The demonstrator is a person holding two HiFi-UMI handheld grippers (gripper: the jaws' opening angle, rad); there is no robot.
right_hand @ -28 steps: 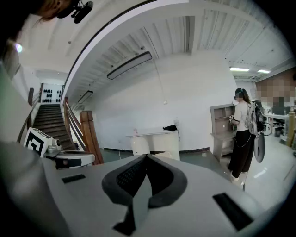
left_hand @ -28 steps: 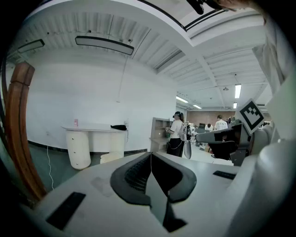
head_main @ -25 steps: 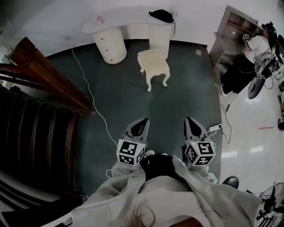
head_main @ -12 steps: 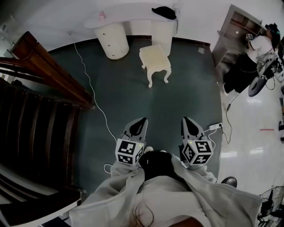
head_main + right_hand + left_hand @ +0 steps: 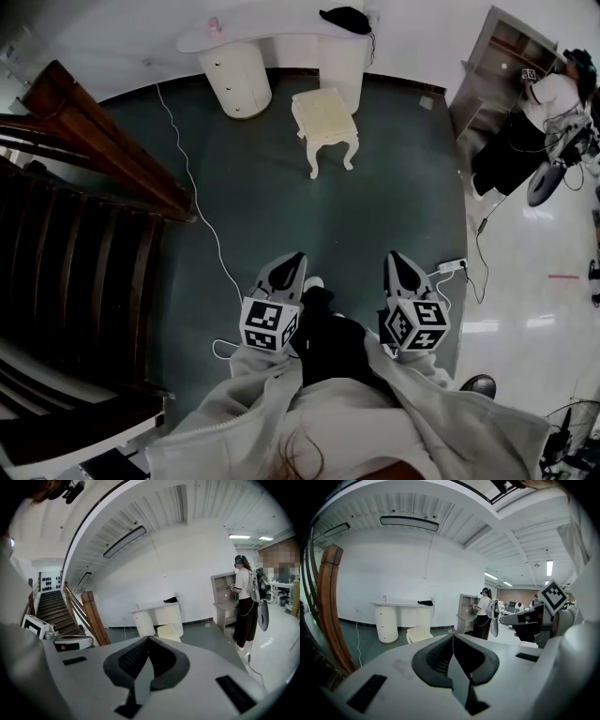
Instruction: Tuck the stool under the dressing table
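Note:
A cream stool (image 5: 324,117) with curved legs stands on the dark green floor, just in front of the white dressing table (image 5: 272,42), outside its knee gap. The stool (image 5: 418,633) and table (image 5: 398,605) show small and far off in the left gripper view, and again as stool (image 5: 168,631) and table (image 5: 154,606) in the right gripper view. My left gripper (image 5: 296,256) and right gripper (image 5: 397,255) are held side by side close to my body, well short of the stool. Both are shut with nothing between the jaws.
A dark wooden staircase with a banister (image 5: 103,141) fills the left. A white cable (image 5: 202,220) runs across the floor to the table. A power strip (image 5: 452,269) lies at the right. Another person (image 5: 534,112) stands by a shelf unit (image 5: 492,56) at far right.
Both grippers have moved slightly forward and lower. The stool and table sit a little higher in the head view. Both grippers stayed shut.

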